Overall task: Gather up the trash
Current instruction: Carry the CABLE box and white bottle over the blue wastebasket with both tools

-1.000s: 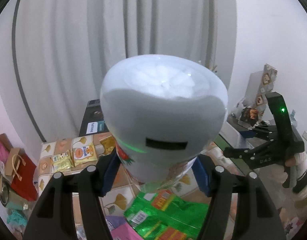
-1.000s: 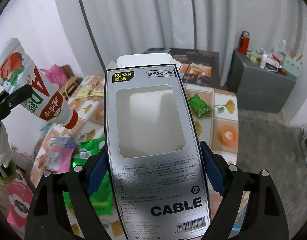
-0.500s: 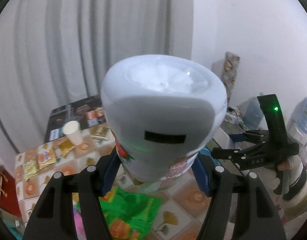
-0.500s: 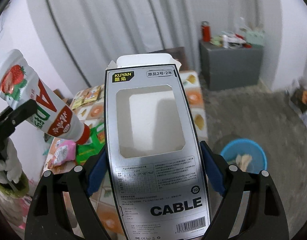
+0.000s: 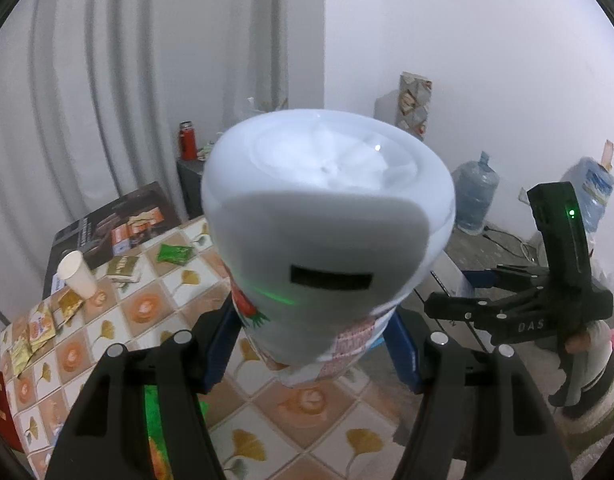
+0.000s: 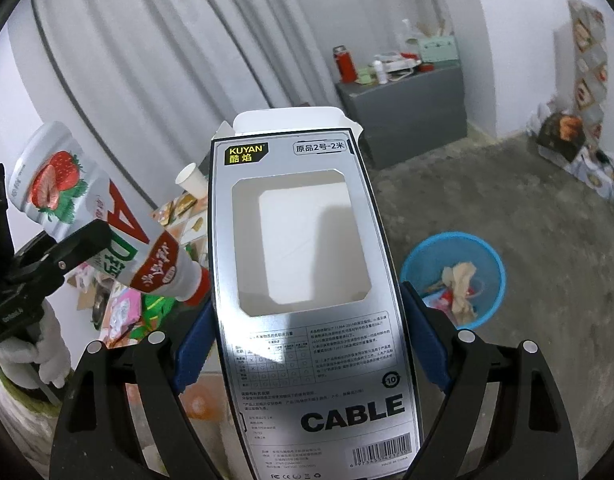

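My left gripper (image 5: 311,344) is shut on a white strawberry drink bottle (image 5: 327,232), whose base faces the camera. The right wrist view shows that bottle (image 6: 87,216) tilted, red cap down, in the left gripper (image 6: 47,264) at the far left. My right gripper (image 6: 307,344) is shut on an empty silver cable box (image 6: 303,280) standing upright between its blue pads. The left wrist view shows the right gripper (image 5: 519,304) at the right, held by a gloved hand. A blue trash bin (image 6: 451,236) with crumpled paper inside stands on the floor, right of the box.
A table with a tiled cloth (image 5: 155,312) lies at the lower left, carrying a paper cup (image 5: 77,274), a green packet (image 5: 173,254) and several wrappers. A grey cabinet (image 6: 407,112) stands by the curtain. Water jugs (image 5: 475,200) stand against the wall. The floor is bare concrete.
Both grippers have swung rightward away from the table, each keeping its grip. The blue bin has come into the right wrist view and moved closer to the middle.
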The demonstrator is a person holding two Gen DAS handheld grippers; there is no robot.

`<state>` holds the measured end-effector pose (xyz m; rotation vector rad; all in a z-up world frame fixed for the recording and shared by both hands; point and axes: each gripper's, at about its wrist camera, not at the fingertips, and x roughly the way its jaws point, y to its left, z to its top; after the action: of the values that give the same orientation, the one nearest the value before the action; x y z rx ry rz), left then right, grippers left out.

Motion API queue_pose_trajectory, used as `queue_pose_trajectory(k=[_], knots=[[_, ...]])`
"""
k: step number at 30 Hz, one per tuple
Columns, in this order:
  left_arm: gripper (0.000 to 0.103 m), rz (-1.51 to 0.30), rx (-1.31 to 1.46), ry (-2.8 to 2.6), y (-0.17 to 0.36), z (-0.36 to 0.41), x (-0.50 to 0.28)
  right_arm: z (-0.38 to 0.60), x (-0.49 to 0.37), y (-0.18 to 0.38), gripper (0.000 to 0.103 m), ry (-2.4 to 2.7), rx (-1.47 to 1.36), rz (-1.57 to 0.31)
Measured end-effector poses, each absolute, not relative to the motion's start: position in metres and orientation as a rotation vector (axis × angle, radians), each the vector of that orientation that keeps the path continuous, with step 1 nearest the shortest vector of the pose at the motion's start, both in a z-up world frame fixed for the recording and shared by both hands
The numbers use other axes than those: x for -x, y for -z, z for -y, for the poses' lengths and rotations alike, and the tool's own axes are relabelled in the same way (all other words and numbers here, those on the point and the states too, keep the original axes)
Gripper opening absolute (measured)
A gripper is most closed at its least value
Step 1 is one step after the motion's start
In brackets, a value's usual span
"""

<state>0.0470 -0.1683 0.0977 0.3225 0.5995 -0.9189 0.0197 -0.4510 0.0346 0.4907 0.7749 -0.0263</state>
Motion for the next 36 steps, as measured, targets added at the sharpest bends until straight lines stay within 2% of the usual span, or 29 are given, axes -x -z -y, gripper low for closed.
queue_pose_trajectory(k=[16, 36], knots=[[0.064, -0.633, -0.424, 0.991, -0.065, 0.269, -0.005, 0.503, 0.034, -0.007, 0.080, 0.146, -0.568, -0.778], [0.064, -0.709, -0.512, 1.054, -0.014, 0.346, -0.016, 0.543, 0.033, 0.029, 0.080, 0.268, -0.671, -0.848]])
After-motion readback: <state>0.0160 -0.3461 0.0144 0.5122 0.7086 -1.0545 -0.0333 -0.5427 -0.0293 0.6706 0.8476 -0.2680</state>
